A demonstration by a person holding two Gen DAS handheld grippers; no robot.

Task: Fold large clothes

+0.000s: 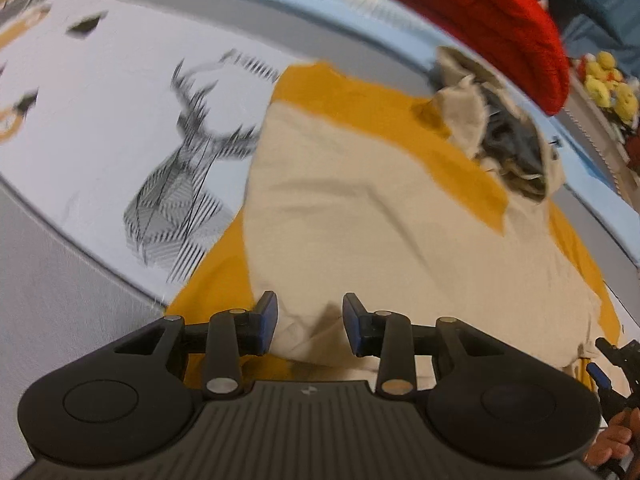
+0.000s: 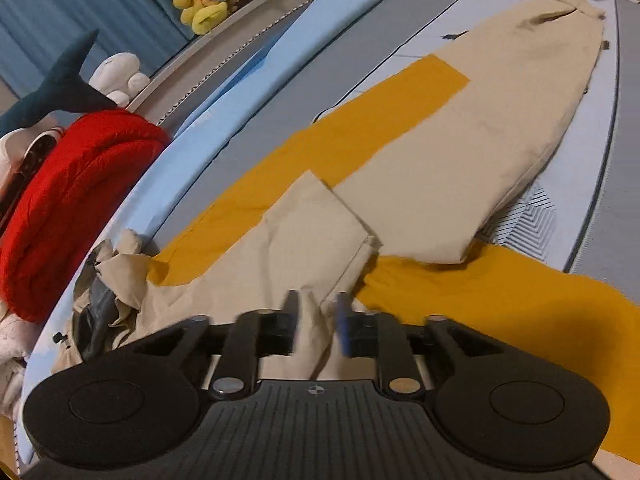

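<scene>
A large beige and mustard-yellow hooded garment lies spread on the bed; it also shows in the right wrist view. Its hood with dark lining is bunched at the far right. My left gripper is open just above the beige cloth at the near edge, holding nothing. My right gripper is blurred, with its jaws apart around a folded beige flap; the fingers do not pinch it. The right gripper's tip also shows in the left wrist view.
The bed sheet is white with a grey deer print. A red knitted garment lies beside a light blue pillow. Plush toys sit on the headboard ledge, with a blue curtain behind.
</scene>
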